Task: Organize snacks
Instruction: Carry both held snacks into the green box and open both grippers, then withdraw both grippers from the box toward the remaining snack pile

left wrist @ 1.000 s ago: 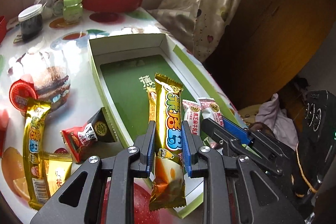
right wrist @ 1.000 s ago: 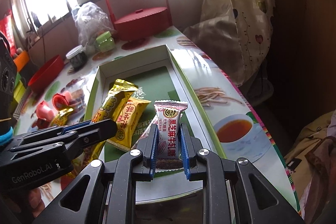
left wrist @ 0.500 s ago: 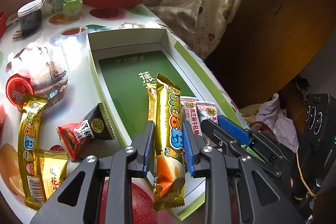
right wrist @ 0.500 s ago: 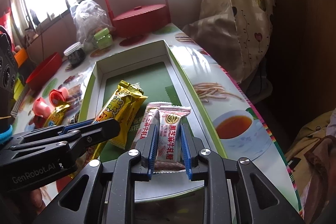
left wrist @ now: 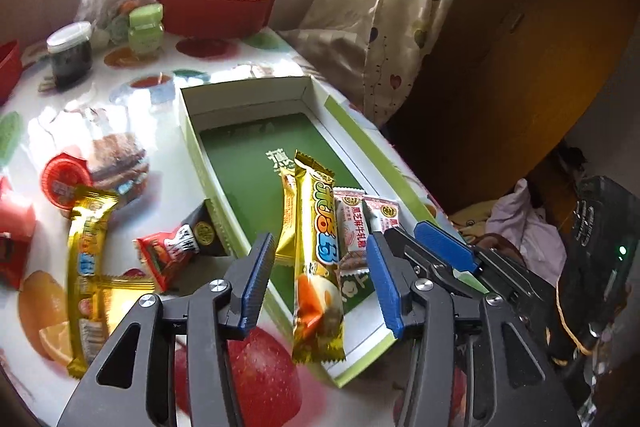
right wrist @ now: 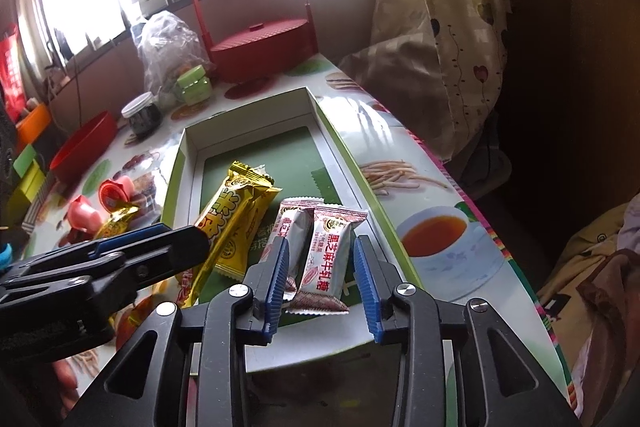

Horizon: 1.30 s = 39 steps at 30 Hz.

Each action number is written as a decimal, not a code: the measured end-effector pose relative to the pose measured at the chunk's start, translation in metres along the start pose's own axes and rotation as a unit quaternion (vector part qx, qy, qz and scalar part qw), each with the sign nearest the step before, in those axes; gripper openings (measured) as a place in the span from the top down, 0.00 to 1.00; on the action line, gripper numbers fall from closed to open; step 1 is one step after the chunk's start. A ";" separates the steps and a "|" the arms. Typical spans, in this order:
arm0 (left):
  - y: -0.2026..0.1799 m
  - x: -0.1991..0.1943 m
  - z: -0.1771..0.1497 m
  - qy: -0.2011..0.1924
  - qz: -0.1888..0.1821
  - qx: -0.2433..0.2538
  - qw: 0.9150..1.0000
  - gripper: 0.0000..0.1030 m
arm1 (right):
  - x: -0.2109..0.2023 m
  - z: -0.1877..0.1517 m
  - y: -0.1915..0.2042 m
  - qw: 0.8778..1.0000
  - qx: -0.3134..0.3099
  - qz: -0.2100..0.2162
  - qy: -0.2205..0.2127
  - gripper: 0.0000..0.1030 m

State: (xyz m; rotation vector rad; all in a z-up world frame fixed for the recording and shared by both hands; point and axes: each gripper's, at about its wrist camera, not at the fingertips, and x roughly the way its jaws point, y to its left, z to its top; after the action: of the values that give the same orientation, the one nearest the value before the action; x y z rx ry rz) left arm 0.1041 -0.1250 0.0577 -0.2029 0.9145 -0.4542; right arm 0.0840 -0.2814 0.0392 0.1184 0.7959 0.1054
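Observation:
A shallow green-and-white box point(left wrist: 192, 147) lies on the table. A gold snack bar point(left wrist: 316, 247) rests in it, its near end over the front rim. My left gripper point(left wrist: 320, 281) straddles the bar with its jaws opening, and the pads stand clear of the wrapper. Two white nougat packets point(left wrist: 362, 227) lie beside the bar. In the right wrist view my right gripper point(right wrist: 322, 287) has its jaws opening around the nearer white packet point(right wrist: 326, 255), which lies on the box floor point(right wrist: 304, 155). The gold bar point(right wrist: 236, 219) and the left gripper point(right wrist: 188, 247) show at the left.
Left of the box lie a second gold bar point(left wrist: 86, 267), a red-and-black packet point(left wrist: 176, 247) and a red jelly cup point(left wrist: 62, 179). A red basket point(left wrist: 216, 3), two jars and a plastic bag stand at the back. The table's edge and a curtain point(left wrist: 384, 7) run along the right.
Both grippers' jaws have spread apart. The gold bar and the white packet, gripped a second ago, now lie loose in the box. The left gripper has pulled back a little.

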 end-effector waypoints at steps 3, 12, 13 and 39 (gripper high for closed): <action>-0.001 -0.009 -0.002 -0.004 0.003 0.006 1.000 0.52 | -0.006 -0.001 0.001 1.000 0.002 0.000 -0.004 0.68; 0.005 -0.040 -0.013 -0.025 0.031 0.022 0.999 0.52 | -0.026 -0.006 0.017 1.000 0.007 0.010 -0.018 0.67; 0.006 -0.043 -0.015 -0.025 0.034 0.023 0.999 0.52 | -0.028 -0.007 0.019 1.000 0.006 0.012 -0.019 0.67; 0.054 -0.108 -0.048 -0.081 0.114 0.018 0.990 0.52 | -0.046 -0.024 0.102 0.995 -0.048 0.088 -0.026 0.64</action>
State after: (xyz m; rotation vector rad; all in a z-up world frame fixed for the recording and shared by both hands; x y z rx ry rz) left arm 0.0250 -0.0260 0.0867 -0.0994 0.7588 -0.2391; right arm 0.0291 -0.1857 0.0699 0.0992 0.7268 0.3055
